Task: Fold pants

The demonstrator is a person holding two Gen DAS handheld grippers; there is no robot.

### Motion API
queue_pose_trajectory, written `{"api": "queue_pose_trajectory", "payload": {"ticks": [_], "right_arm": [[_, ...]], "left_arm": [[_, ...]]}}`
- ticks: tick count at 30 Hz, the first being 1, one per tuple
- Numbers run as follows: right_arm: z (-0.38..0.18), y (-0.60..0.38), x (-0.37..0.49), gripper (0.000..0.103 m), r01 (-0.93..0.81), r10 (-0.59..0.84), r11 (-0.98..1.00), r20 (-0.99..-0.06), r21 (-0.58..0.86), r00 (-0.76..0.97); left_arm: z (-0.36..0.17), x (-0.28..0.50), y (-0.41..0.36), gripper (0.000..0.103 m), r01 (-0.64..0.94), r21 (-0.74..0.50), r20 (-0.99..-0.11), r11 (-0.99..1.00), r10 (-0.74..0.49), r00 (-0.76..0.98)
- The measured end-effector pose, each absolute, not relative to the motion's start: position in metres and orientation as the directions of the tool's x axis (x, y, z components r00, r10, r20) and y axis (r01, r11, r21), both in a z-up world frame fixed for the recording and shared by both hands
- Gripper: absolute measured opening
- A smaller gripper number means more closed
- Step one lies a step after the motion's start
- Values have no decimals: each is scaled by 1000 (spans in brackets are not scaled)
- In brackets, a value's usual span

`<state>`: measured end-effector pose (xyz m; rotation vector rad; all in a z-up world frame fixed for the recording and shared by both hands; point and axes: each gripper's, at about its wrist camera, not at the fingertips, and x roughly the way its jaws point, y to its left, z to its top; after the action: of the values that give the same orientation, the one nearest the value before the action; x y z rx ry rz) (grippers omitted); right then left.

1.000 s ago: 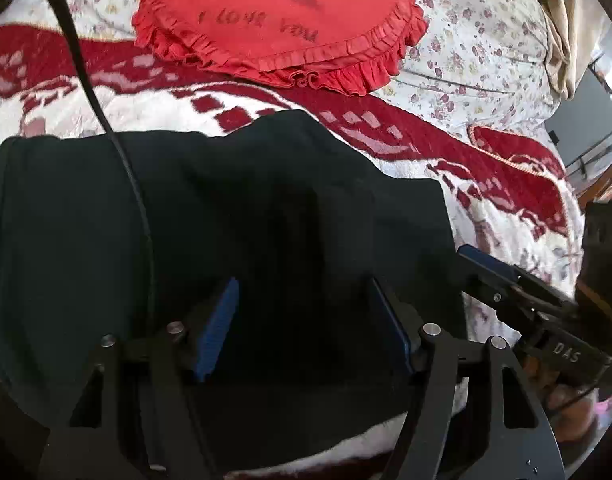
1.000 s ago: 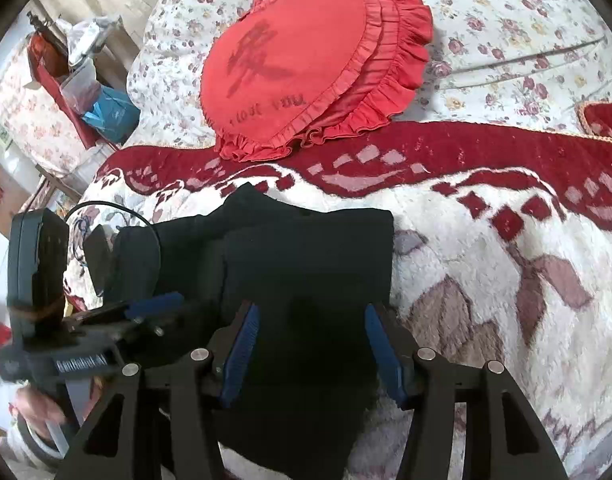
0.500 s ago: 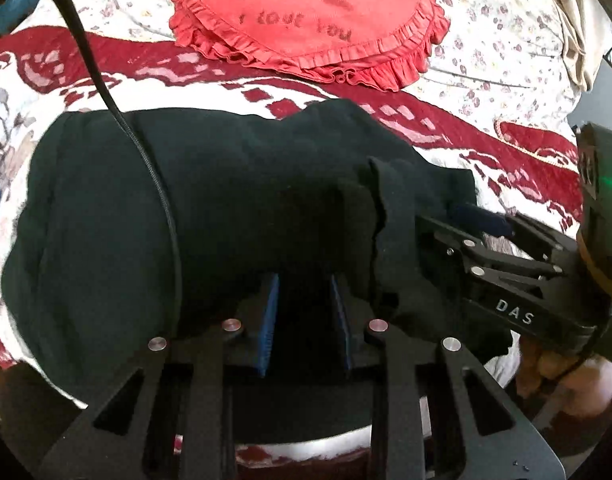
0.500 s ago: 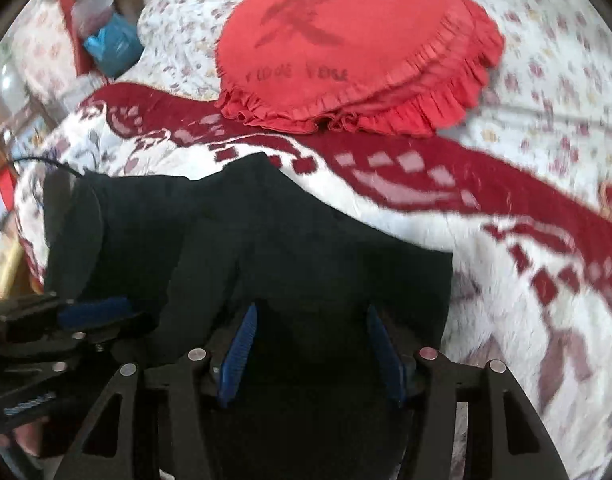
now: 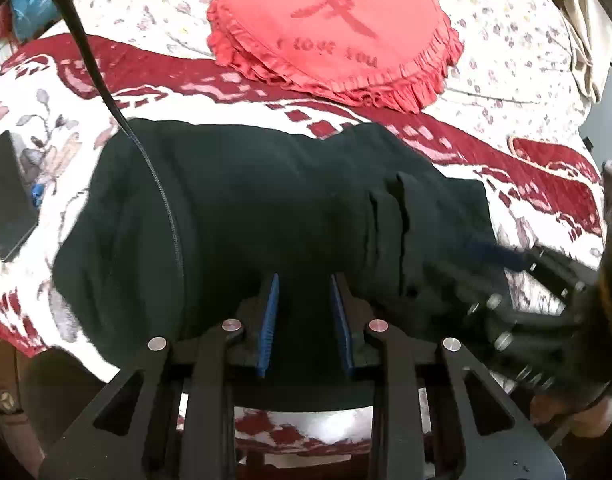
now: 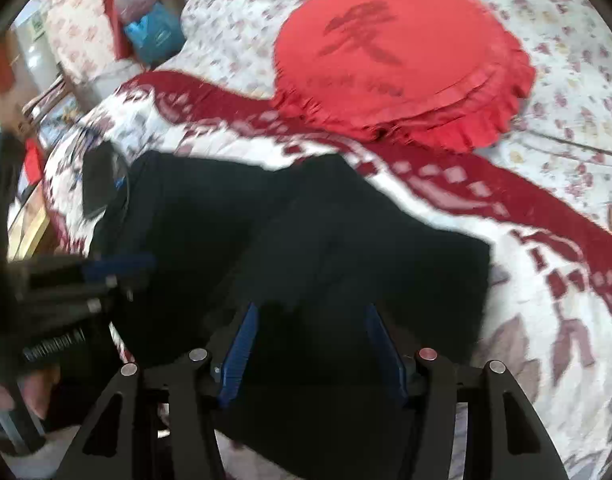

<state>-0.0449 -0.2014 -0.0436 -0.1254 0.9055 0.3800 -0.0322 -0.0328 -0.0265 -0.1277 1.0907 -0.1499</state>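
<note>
Black pants point(image 5: 266, 208) lie folded in a thick bundle on the red and white blanket, also shown in the right wrist view point(image 6: 306, 248). My left gripper point(image 5: 304, 284) is over the near edge of the pants, its blue pads narrowed onto dark cloth. My right gripper point(image 6: 309, 312) is open over the right part of the pants, with nothing between its pads. The right gripper shows blurred at the right of the left wrist view point(image 5: 517, 264). The left gripper shows at the left of the right wrist view point(image 6: 106, 268).
A red heart-shaped ruffled cushion point(image 5: 337, 28) lies beyond the pants on the flowered sheet. A black phone point(image 5: 6, 196) lies left of the pants. A black cable point(image 5: 154, 168) runs across the pants. Bags and furniture point(image 6: 146, 28) stand past the bed's left side.
My left gripper has closed from wide open to narrow on the pants' near edge. The pants are pulled leftward and lie flatter. Both views have pulled back and up; the right gripper stays open.
</note>
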Motion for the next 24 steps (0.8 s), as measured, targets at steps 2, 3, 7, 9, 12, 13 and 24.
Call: {"api": "queue_pose_trajectory", "payload": {"ticks": [2, 3, 7, 9, 12, 13, 24], "right_arm": [[-54, -193, -48, 54, -385, 251, 923, -800, 28, 545], [-57, -190, -49, 54, -389, 242, 921, -801, 12, 547], [-48, -184, -54, 54, -396, 224, 918, -799, -19, 558], [-37, -186, -56, 54, -398, 235, 917, -786, -15, 572], [-26, -186, -55, 54, -390, 232, 920, -768, -25, 597], [-25, -186, -53, 54, -388, 230, 921, -768, -27, 598], [-49, -176, -31, 55, -385, 226, 923, -827, 12, 515]], "left_arm": [[-23, -33, -27, 30, 45, -173, -869, 984, -174, 463], [-22, -34, -25, 30, 42, -171, -868, 984, -171, 466], [-16, -38, -14, 30, 19, -165, -865, 986, -154, 478], [-14, -39, -9, 30, 7, -165, -862, 986, -148, 484], [-12, -40, 0, 32, -19, -170, -861, 985, -139, 489], [-11, -41, 3, 35, -26, -173, -861, 985, -138, 490], [-10, -46, 33, 48, -104, -190, -861, 976, -115, 495]]}}
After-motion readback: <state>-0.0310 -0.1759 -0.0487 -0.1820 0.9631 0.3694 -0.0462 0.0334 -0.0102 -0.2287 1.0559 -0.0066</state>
